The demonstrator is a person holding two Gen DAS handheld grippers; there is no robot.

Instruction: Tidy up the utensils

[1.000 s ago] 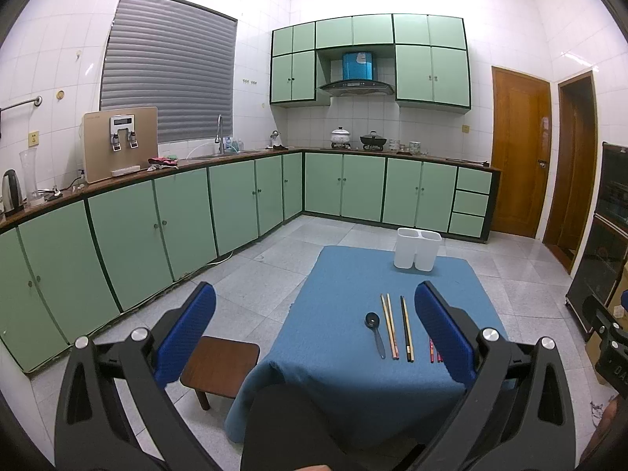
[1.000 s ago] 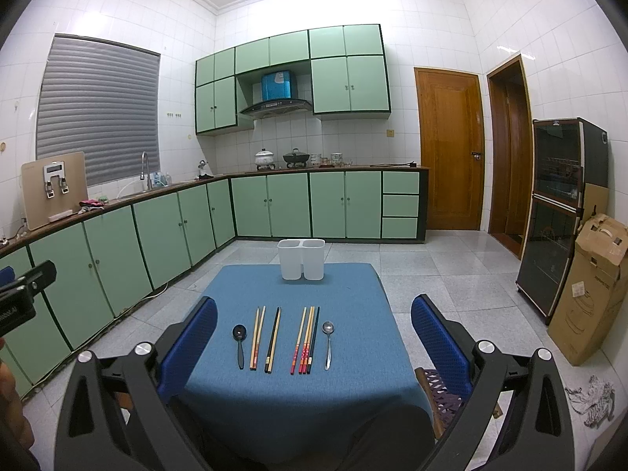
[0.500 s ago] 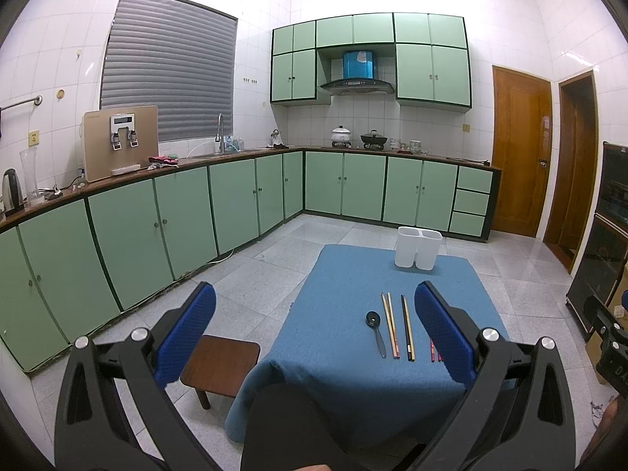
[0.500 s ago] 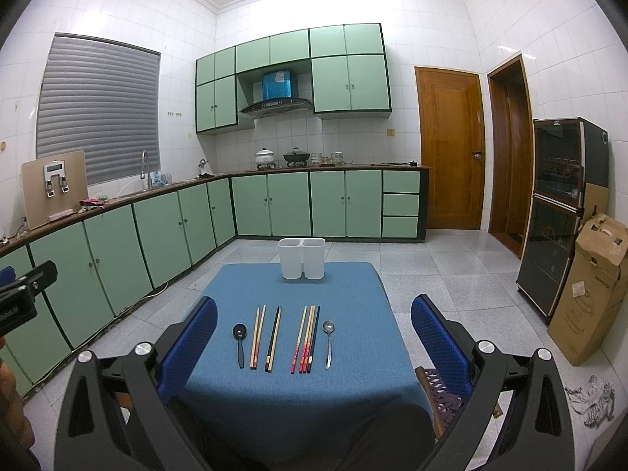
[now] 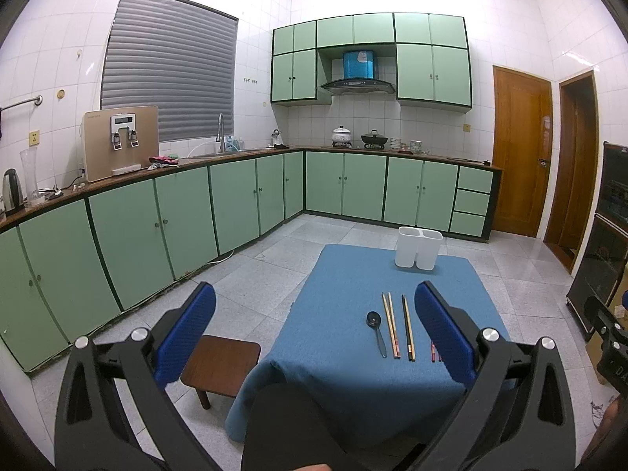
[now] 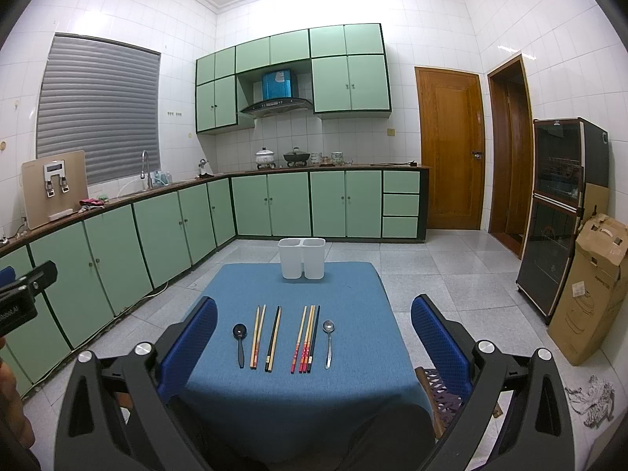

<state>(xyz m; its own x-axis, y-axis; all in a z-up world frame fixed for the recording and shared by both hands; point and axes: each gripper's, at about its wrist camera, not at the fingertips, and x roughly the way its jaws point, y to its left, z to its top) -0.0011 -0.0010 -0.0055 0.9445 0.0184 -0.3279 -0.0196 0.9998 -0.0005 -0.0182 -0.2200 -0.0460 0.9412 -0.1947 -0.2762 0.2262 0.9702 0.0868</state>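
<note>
A low table under a blue cloth (image 6: 345,286) carries a row of utensils: a black spoon (image 6: 240,337), light wooden chopsticks (image 6: 257,333), dark chopsticks (image 6: 273,335), red-tipped chopsticks (image 6: 306,337) and a silver spoon (image 6: 328,337). A white two-compartment holder (image 6: 302,258) stands at the table's far edge. My right gripper (image 6: 314,337) hangs open in front of the table, nothing between its blue pads. My left gripper (image 5: 314,325) is open too, left of the table; its view shows the black spoon (image 5: 376,329), chopsticks (image 5: 391,324) and holder (image 5: 418,248).
A small brown stool (image 5: 219,361) stands left of the table, another seat (image 6: 441,392) at its right. Green cabinets (image 6: 157,235) line the left and far walls. A dark appliance cabinet (image 6: 557,212) and a cardboard box (image 6: 592,286) stand at the right.
</note>
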